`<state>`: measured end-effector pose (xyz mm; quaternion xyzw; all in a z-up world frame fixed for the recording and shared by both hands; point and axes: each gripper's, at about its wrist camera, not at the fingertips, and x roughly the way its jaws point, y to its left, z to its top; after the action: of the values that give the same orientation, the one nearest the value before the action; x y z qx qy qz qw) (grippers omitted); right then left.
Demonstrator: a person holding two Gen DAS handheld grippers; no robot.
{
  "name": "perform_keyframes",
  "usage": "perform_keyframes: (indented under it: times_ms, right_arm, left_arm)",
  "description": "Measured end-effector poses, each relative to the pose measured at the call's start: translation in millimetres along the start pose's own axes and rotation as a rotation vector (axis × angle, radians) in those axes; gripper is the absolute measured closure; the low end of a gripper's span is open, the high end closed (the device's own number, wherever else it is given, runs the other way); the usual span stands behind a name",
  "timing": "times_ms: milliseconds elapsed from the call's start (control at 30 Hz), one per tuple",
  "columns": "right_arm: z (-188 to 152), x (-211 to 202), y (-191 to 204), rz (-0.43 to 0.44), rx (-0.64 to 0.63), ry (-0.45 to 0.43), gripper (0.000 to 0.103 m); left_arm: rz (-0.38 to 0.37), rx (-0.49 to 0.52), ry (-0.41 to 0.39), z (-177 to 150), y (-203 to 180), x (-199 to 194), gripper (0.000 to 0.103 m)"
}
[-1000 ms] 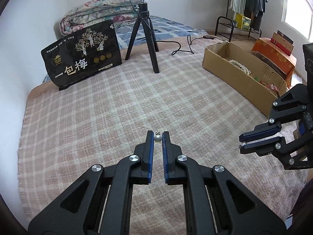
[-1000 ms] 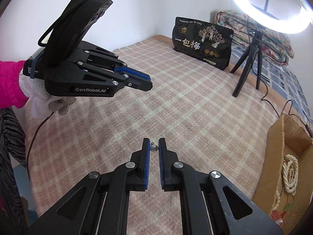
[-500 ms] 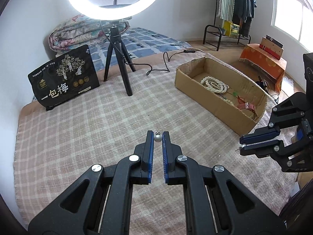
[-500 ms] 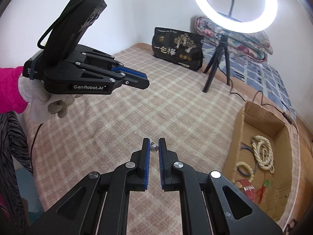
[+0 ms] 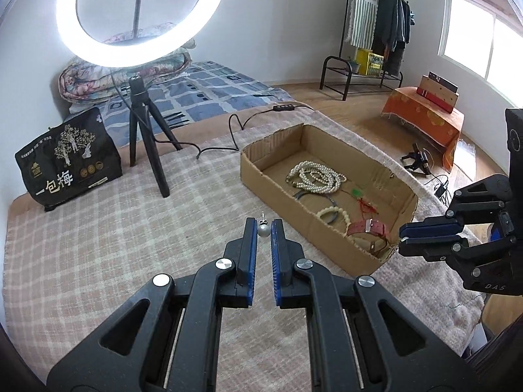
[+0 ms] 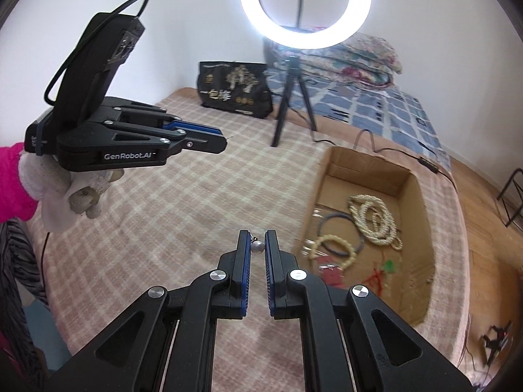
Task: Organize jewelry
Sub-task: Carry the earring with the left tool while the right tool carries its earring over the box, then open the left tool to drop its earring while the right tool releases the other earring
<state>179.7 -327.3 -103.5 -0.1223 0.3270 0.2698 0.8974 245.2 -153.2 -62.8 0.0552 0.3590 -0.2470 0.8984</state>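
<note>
We held one small silver ball earring point(image 5: 263, 230) in the left gripper point(image 5: 263, 233) and another point(image 6: 257, 247) in the right gripper point(image 6: 257, 248), both pinched, above the bed, while pearl necklaces already lay in the brown cardboard box point(image 5: 258, 163) at centre right.

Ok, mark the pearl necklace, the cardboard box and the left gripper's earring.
pearl necklace point(image 5: 315, 178), left wrist view, on the coiled strands.
cardboard box point(image 5: 278, 192), left wrist view, on its near wall.
earring point(image 5: 263, 230), left wrist view, on its silver ball.

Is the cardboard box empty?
No, the cardboard box already holds a coiled pearl necklace, a bead bracelet and other pieces.
</note>
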Motion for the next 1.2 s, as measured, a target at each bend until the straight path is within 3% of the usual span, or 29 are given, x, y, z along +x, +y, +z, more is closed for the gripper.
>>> perform_keyframes:
  times_ms: [567,1200]
  right_arm:
    - [-15.3,-8.2,-62.7,-0.170,0.212,0.021,0.096]
    - [-18.5,4.7,-87.7,-0.186,0.248,0.028,0.096]
  left_arm:
    - [-0.011,-0.024,-0.006,48.1,-37.0,57.7,0.096]
    - [0.005,-0.056,0.027,71.0,-50.4,104.0,0.096]
